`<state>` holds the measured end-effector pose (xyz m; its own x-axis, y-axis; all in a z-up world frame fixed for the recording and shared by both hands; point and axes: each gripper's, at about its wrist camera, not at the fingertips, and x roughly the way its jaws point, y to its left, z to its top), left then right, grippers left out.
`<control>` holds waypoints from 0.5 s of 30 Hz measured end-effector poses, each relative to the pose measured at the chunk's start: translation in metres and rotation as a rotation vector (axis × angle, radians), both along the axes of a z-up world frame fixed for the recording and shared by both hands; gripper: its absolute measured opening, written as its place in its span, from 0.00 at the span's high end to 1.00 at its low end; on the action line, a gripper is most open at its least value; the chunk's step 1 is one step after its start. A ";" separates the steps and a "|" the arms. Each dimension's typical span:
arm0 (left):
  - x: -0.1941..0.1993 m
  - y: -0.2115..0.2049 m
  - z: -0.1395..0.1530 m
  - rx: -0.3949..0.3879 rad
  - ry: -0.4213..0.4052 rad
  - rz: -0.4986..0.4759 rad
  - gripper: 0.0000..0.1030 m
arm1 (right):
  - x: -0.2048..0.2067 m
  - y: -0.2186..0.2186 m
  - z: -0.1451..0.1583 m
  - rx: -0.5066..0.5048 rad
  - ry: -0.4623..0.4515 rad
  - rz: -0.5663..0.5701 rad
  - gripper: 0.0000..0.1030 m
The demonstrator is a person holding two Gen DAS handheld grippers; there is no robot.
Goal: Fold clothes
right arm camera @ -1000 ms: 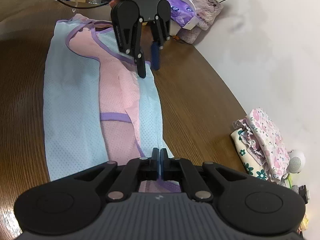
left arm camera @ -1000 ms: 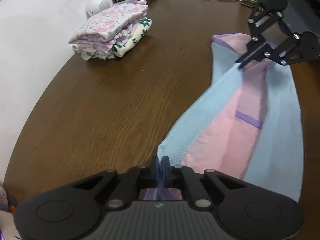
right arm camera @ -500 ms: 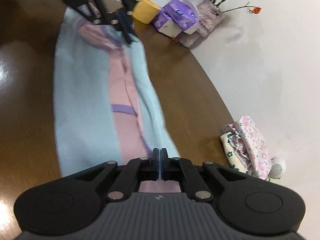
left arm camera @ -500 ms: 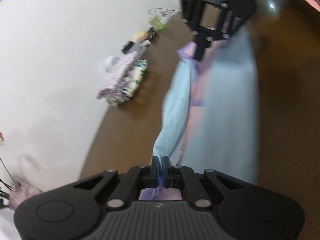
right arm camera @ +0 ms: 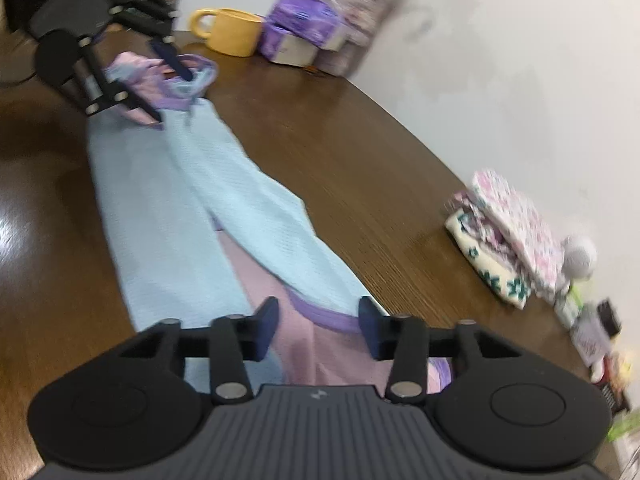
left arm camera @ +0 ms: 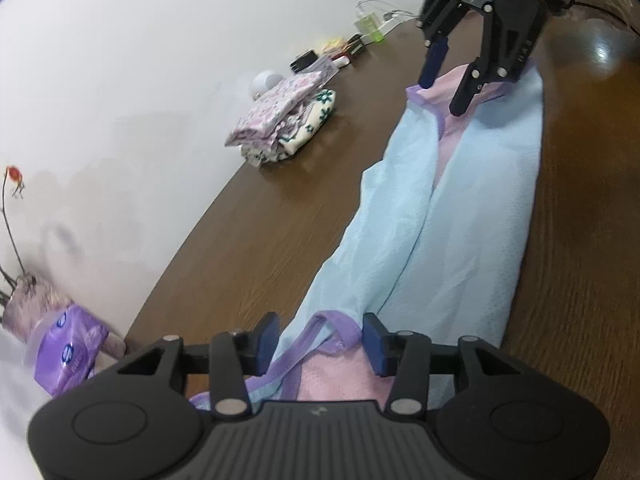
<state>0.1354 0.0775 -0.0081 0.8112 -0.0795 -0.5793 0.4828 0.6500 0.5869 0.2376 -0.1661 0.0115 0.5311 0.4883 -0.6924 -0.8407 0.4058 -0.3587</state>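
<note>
Left wrist view
- Left gripper (left arm camera: 318, 338): jaws opening, pads apart; the purple-trimmed end of the garment lies between them, and neither pad presses on it.
- Left fingers (left arm camera: 267, 336): dark blue pads, one on each side of the trim loop, with a gap to the cloth.
- Garment (left arm camera: 460, 216): light blue cloth folded lengthwise into a long strip on the table, pink showing along the middle seam and at both ends, purple trim at the near and far ends.
- Right gripper (left arm camera: 442, 94): at the far end of the strip, jaws parted, tips just over the pink and purple edge; touching or not, I cannot tell.
- Table (left arm camera: 280, 216): brown wood, bare on both sides of the strip.
- Stack (left arm camera: 284, 118): folded floral clothes near the wall, well apart from the strip.
- Tissue pack (left arm camera: 68, 354): purple, at the near left edge.

Right wrist view (blurred)
- Right gripper (right arm camera: 318, 330): jaws opening, pads apart; pink cloth and a purple band lie between them, ungripped.
- Right fingers (right arm camera: 370, 330): blue pads, clear of the cloth on either side.
- Garment (right arm camera: 168, 200): runs from this gripper away to the other one, blue flaps folded over pink.
- Left gripper (right arm camera: 170, 94): at the far end, jaws parted over the bunched purple trim.
- Mug (right arm camera: 232, 32): yellow, beyond the far end, beside the tissue pack (right arm camera: 304, 24).
- Stack (right arm camera: 508, 236): at the right, near the wall.
</note>
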 end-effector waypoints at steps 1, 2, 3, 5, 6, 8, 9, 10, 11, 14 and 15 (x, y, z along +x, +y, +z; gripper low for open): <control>-0.001 0.003 0.003 -0.022 0.008 0.010 0.56 | 0.010 -0.002 0.001 0.020 0.047 -0.044 0.57; -0.001 0.006 0.006 -0.054 0.020 0.020 0.56 | 0.023 -0.006 0.003 0.059 0.112 -0.114 0.57; 0.001 0.010 0.011 -0.099 0.036 0.036 0.56 | 0.035 -0.013 0.005 0.115 0.170 -0.179 0.57; 0.002 0.017 0.021 -0.174 0.058 0.062 0.55 | 0.058 -0.027 0.011 0.224 0.285 -0.306 0.57; 0.003 0.021 0.027 -0.209 0.067 0.081 0.55 | 0.068 -0.035 0.012 0.274 0.335 -0.361 0.57; 0.006 0.027 0.036 -0.267 0.069 0.123 0.53 | 0.084 -0.049 0.012 0.370 0.432 -0.465 0.53; 0.008 0.031 0.040 -0.299 0.069 0.146 0.51 | 0.091 -0.056 0.010 0.412 0.474 -0.513 0.51; 0.013 0.034 0.043 -0.328 0.072 0.183 0.51 | 0.097 -0.060 0.007 0.443 0.504 -0.559 0.46; 0.017 0.037 0.045 -0.355 0.075 0.218 0.51 | 0.102 -0.064 0.004 0.468 0.529 -0.600 0.44; 0.034 0.040 0.040 -0.377 0.082 0.298 0.52 | 0.109 -0.066 -0.006 0.486 0.553 -0.665 0.45; 0.041 0.041 0.037 -0.384 0.082 0.313 0.53 | 0.111 -0.065 -0.009 0.489 0.555 -0.681 0.46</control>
